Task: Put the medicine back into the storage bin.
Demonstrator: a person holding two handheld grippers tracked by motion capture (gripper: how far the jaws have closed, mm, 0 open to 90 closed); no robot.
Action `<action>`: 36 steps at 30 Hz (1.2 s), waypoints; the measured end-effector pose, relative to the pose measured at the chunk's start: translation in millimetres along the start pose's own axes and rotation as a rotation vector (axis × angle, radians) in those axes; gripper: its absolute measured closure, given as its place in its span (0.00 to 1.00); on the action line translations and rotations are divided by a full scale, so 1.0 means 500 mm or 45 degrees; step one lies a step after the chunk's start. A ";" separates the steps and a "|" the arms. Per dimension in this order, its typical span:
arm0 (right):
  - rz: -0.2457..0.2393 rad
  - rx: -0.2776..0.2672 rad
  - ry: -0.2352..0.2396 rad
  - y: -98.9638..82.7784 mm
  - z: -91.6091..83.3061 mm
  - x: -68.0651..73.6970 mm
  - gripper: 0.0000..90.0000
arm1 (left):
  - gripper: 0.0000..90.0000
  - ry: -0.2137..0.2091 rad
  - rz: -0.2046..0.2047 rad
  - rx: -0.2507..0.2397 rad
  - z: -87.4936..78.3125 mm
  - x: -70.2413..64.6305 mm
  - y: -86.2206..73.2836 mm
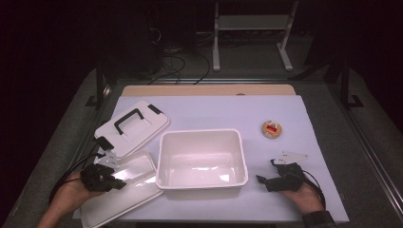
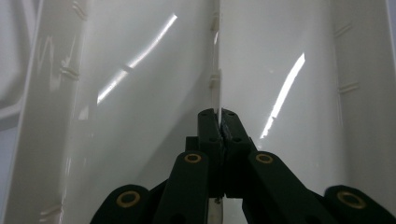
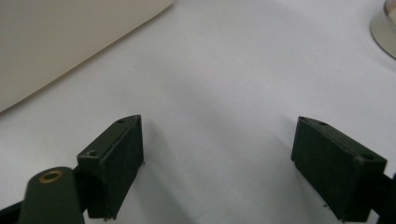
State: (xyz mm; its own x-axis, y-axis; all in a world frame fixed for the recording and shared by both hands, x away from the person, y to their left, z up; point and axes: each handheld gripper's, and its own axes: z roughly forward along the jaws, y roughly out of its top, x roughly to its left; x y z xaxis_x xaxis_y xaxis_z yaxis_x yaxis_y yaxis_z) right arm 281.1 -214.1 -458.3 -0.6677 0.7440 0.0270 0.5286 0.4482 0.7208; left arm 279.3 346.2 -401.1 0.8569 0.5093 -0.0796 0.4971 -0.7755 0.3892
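Observation:
A shallow white tray (image 1: 135, 192) lies at the front left of the table, beside a deep white bin (image 1: 202, 134). My left gripper (image 1: 119, 182) reaches over the tray from the left. In the left gripper view the left gripper (image 2: 219, 122) is shut on the thin upright divider (image 2: 215, 70) that runs down the middle of the tray (image 2: 140, 93). My right gripper (image 1: 267, 171) rests low over the table to the right of the bin. In the right gripper view the right gripper (image 3: 217, 154) is open with bare white table between its jaws.
The bin's white lid (image 1: 142, 135) with a black handle lies behind the tray, at the left. A small round disc with a red top (image 1: 272, 129) sits at the right; its rim (image 3: 385, 23) and the bin's wall (image 3: 70, 42) appear in the right gripper view.

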 end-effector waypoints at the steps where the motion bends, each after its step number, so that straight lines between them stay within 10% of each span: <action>1: 0.000 0.000 0.000 0.000 0.000 0.000 0.18 | 0.99 0.003 0.001 0.005 0.002 0.000 0.000; 7: -0.005 0.004 -0.007 0.001 0.000 0.001 0.17 | 0.97 0.003 -0.001 -0.009 0.008 0.002 -0.006; 18: 0.034 0.031 -0.015 0.008 -0.002 -0.002 0.17 | 0.60 0.034 -0.057 -0.042 0.001 0.011 -0.011; 27: 0.085 0.056 -0.059 0.048 -0.011 -0.041 0.07 | 0.23 0.040 -0.102 -0.080 -0.011 0.015 -0.007; 36: 0.118 0.098 -0.131 0.109 0.001 -0.104 0.02 | 0.12 0.062 -0.106 -0.082 -0.015 0.017 -0.002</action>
State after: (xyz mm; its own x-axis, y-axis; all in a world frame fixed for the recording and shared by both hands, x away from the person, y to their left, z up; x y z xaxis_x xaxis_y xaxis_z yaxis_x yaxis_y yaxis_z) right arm 344.9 -228.1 -420.6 -0.5587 0.8292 0.0169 0.6268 0.4088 0.6633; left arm 285.1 354.1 -395.1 0.8047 0.5895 -0.0698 0.5549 -0.7053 0.4412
